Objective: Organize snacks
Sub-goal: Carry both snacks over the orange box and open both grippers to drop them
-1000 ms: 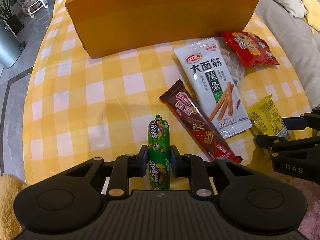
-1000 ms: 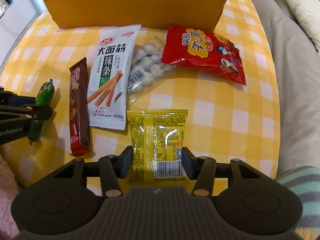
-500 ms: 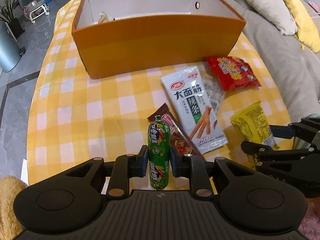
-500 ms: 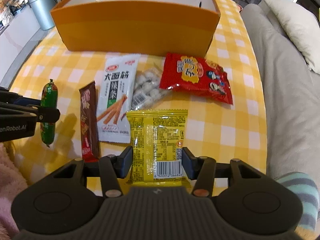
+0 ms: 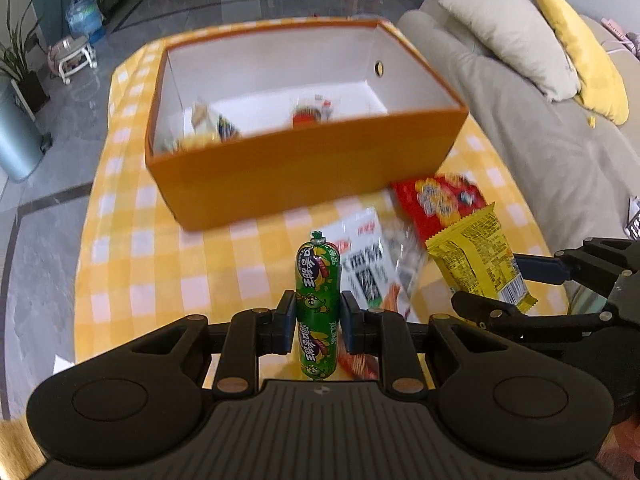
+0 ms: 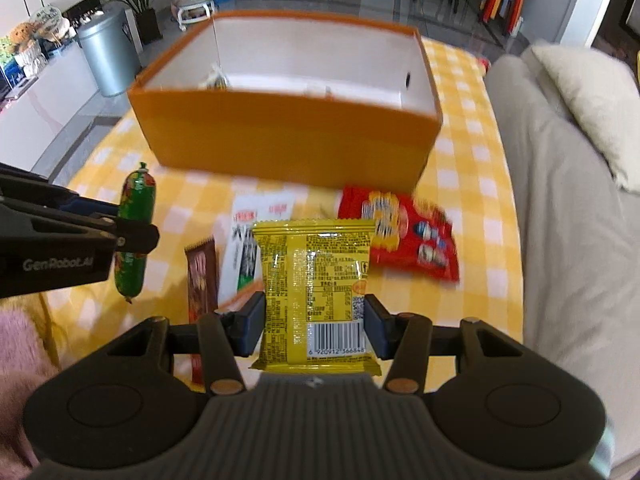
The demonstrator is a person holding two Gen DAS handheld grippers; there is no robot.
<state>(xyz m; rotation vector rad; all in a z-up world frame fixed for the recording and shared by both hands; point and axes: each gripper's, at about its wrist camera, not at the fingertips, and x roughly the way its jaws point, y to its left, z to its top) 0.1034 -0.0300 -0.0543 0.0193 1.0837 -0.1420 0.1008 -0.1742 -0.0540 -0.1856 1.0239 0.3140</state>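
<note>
My left gripper (image 5: 317, 320) is shut on a green sausage stick (image 5: 317, 280), held upright above the checked tablecloth. The same green sausage stick (image 6: 134, 208) shows at the left of the right wrist view, clamped in the left gripper (image 6: 130, 236). My right gripper (image 6: 314, 322) is shut on a yellow snack packet (image 6: 316, 280), also lifted off the table; that yellow packet (image 5: 480, 256) appears at the right of the left wrist view. Ahead stands an open orange box (image 5: 304, 168) with a few snacks on its white floor. The orange box (image 6: 288, 136) lies straight ahead of the right gripper too.
On the yellow checked tablecloth (image 6: 476, 184) lie a red snack bag (image 6: 404, 232), a white spicy-strip packet (image 6: 252, 240) and a brown bar (image 6: 200, 276). A grey sofa (image 6: 568, 240) with cushions borders the table on the right. A metal bin (image 6: 106, 56) stands beyond on the left.
Both grippers have risen with their snacks and tilted up. The box's inside has come into view, and the packets on the table have dropped lower and look smaller.
</note>
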